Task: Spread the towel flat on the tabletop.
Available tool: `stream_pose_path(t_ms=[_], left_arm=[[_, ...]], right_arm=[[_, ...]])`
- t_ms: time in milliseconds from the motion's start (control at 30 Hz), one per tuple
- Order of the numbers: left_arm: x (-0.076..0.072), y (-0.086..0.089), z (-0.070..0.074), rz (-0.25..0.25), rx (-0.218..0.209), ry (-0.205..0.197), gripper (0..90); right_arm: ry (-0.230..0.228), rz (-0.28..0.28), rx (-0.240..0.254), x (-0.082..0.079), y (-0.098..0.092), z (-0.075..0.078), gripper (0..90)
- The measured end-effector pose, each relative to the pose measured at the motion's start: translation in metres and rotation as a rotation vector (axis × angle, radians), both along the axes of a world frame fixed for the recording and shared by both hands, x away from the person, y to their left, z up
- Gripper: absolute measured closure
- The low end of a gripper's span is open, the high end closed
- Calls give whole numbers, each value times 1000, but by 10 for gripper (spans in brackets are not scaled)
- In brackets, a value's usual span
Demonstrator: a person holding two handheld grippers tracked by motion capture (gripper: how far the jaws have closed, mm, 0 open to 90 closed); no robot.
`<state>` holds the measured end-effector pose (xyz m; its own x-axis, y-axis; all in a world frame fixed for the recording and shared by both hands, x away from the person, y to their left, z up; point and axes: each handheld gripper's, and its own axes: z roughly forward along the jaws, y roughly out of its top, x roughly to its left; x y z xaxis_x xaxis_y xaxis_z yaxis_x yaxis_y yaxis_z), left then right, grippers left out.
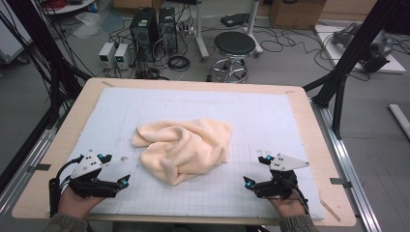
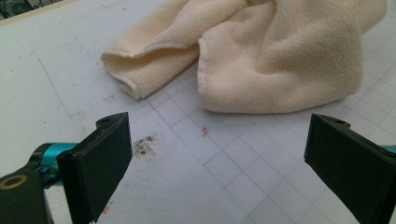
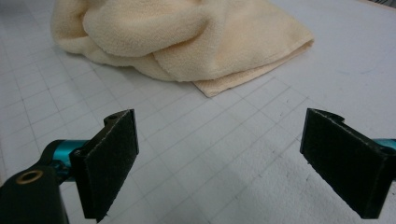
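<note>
A crumpled cream towel [image 1: 186, 147] lies bunched in the middle of the white gridded mat [image 1: 270, 111]. My left gripper [image 1: 115, 169] rests near the front left of the mat, a short way left of the towel, jaws wide apart with nothing between them. In the left gripper view the towel [image 2: 280, 60] lies ahead of the open left gripper [image 2: 219, 149], apart from it. My right gripper [image 1: 255, 170] sits at the front right, also open and empty. In the right gripper view the towel [image 3: 182, 37], with a folded corner toward me, lies beyond the open right gripper [image 3: 219, 144].
The mat covers a wooden table [image 1: 309, 125]. A dark smudge [image 2: 144, 145] marks the mat near the left jaw. Beyond the far edge stand a stool [image 1: 233, 48], computer towers [image 1: 145, 29] and floor cables. Black frame posts [image 1: 350, 53] rise at both sides.
</note>
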<state>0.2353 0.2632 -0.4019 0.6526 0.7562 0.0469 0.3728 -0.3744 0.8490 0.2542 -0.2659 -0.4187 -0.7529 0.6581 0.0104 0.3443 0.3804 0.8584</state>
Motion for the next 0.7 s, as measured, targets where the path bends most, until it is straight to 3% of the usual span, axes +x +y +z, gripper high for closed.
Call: stream_pose_path(t_ms=[700], left_arm=[[2,-4,0,-21,15,-2,94]], right_arm=[[6,-6,6,-3,-2,0,107]])
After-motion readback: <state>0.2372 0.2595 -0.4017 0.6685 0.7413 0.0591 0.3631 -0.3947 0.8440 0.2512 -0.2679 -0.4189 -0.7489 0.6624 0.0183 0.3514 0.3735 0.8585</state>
